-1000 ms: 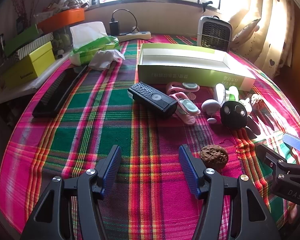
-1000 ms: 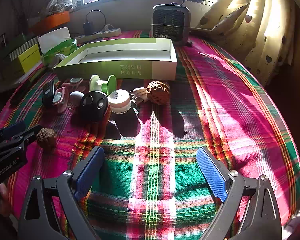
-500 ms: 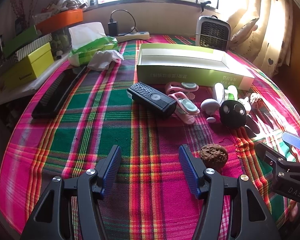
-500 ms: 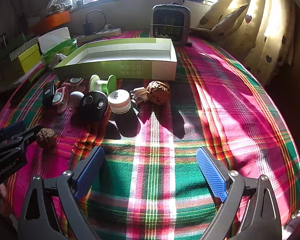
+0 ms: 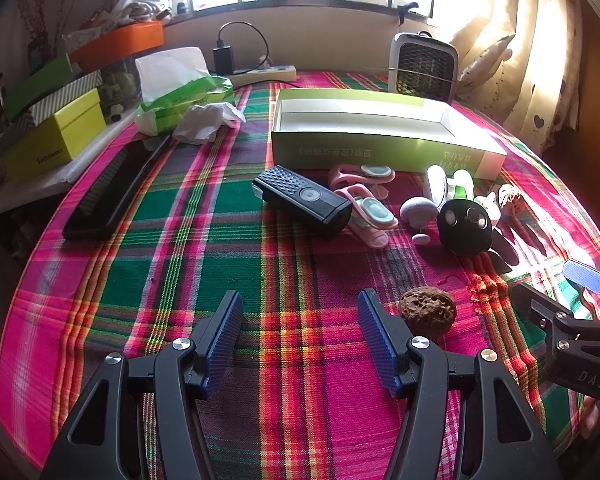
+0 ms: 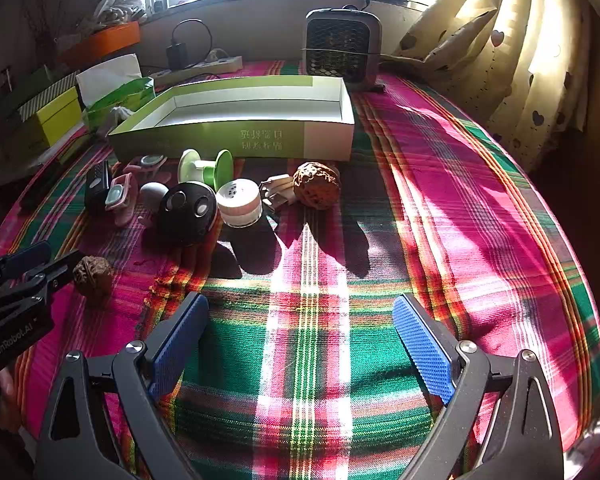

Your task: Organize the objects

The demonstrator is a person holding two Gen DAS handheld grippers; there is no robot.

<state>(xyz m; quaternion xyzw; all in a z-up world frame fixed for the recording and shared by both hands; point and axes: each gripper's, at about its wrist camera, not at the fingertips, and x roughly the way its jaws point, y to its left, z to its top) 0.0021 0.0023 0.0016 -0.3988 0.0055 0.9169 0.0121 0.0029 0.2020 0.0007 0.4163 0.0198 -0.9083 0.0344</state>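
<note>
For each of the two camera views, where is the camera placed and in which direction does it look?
Left wrist: on the left gripper, low over the cloth, facing the window; its open fingers and the right gripper's tip show.
Right wrist: on the right gripper, further right, same direction; its open fingers, the left gripper's tip and a bit of hand show.
Shared: green box, black ball, near walnut.

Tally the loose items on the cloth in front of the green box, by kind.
Walnuts: 2
Pink clips: 2
Black remote: 1
Black ball: 1
Green spool: 1
White-pink jar: 1
Grey knob: 1
Plug: 1
Total: 10
</note>
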